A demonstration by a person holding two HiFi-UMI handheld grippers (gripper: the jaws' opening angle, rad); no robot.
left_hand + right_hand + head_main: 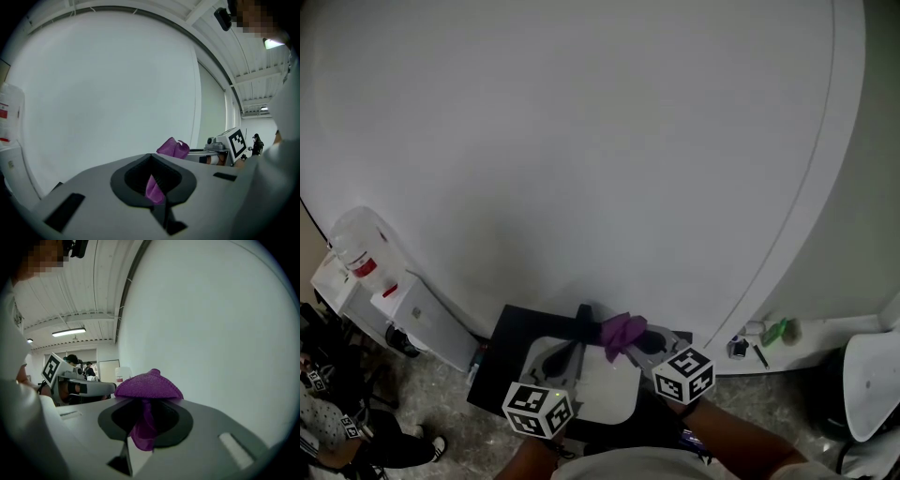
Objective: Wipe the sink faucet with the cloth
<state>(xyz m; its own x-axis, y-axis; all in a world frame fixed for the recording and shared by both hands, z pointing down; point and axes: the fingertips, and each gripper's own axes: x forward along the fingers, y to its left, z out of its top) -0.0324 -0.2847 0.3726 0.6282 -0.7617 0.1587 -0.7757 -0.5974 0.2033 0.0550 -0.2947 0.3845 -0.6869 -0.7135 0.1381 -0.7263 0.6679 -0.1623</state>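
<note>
A purple cloth [623,332] is bunched at the tip of my right gripper [634,343], which is shut on it. In the right gripper view the cloth [147,385] mushrooms above the shut jaws and a fold hangs down between them. My left gripper [581,319] sits just left of the cloth, jaws shut. A purple strip [153,188] shows pinched in its jaw recess, and the bunched cloth [173,147] rises beyond it to the right. Both grippers are held close to my body, in front of a plain white wall [581,141]. No sink or faucet is in view.
A clear water jug [358,246] stands on a white unit [417,317] at the left. A black surface [511,330] lies below the grippers. Small items [773,330] sit on a white ledge at the right, beside a white rounded object [872,380]. People stand at the lower left.
</note>
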